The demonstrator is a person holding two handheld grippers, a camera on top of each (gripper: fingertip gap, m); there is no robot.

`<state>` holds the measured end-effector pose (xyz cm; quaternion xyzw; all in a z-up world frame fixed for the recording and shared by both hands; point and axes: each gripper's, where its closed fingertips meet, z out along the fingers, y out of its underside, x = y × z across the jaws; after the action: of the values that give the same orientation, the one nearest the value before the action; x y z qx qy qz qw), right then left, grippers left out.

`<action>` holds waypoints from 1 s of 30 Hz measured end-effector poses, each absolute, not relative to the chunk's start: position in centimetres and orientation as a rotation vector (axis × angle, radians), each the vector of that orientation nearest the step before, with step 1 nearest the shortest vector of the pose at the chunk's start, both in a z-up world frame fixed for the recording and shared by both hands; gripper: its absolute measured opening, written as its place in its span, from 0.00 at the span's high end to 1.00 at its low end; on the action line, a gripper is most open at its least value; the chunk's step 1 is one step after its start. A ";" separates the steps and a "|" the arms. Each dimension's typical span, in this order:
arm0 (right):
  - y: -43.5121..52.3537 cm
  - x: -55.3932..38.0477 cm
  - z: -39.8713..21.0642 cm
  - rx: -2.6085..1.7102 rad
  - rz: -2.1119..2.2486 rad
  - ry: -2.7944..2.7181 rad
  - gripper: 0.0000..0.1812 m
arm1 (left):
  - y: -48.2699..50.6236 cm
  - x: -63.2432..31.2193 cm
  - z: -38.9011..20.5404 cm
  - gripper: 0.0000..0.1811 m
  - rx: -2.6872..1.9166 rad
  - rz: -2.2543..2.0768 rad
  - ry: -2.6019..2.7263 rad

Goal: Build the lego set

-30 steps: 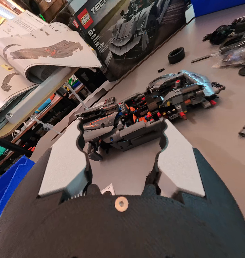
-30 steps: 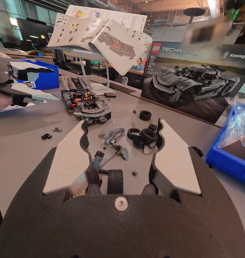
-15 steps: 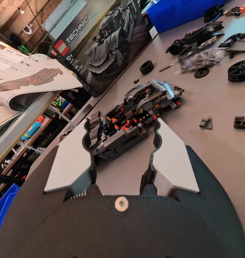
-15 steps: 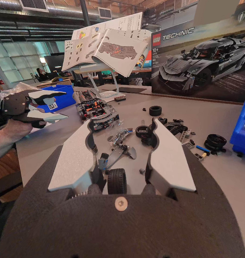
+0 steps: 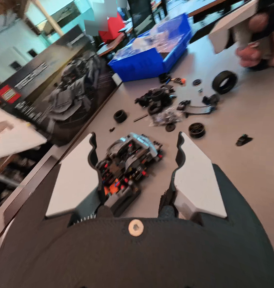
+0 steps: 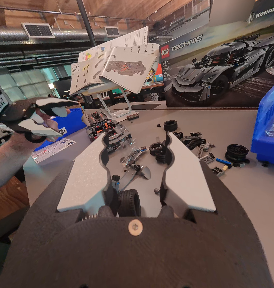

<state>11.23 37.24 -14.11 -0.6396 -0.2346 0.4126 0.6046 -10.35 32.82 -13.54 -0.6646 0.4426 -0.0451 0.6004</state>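
Left wrist view: the left gripper [image 5: 135, 149] hangs above the worktop [image 5: 226, 163] with its jaws spread wide and nothing between them. The half-built car [image 5: 130, 162] lies under the gap, near the worktop's far-left edge by the box [image 5: 58, 96]. The picture is blurred, so contact cannot be told; the car looks clear of both fingers. If the step is to steady the car, the jaws should probably come down square over its middle and close on the solid side beams, not on the loose front panels. A tyre [image 5: 225, 82] lies toward the right edge, near the other gripper.

Right wrist view: the right gripper [image 6: 136, 138] is released too, level and low over the worktop's near edge [image 6: 242, 194]. A tyre [image 6: 129, 202] stands on its tread between the roots of the fingers, touching neither as far as I can tell. To take it, I would close slowly across the tread so that it does not roll. The left gripper [image 6: 61, 118] is held up at the left, fingers parted, in a hand [image 6: 44, 124] with the wrist bent toward the car [image 6: 106, 129]. The booklet [image 6: 114, 70] stands open on a stand behind the car.
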 end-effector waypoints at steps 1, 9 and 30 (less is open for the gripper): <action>37.2 11.2 -14.2 -1.483 0.944 -0.548 0.61 | 32.7 -9.2 -13.3 0.44 -1.525 -0.141 1.070; 37.3 11.5 -14.0 -1.472 0.966 -0.522 0.60 | 35.2 -3.5 -13.8 0.44 -1.354 -0.211 1.189; 36.9 11.4 -13.5 -1.430 0.813 -0.594 0.64 | 34.0 -2.3 -18.4 0.62 -1.411 -0.350 1.267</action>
<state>11.38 36.89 -13.51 -0.6274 -0.2605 0.3567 0.6413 -2.33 33.96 -18.39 -0.6010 0.5400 -0.1492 0.5701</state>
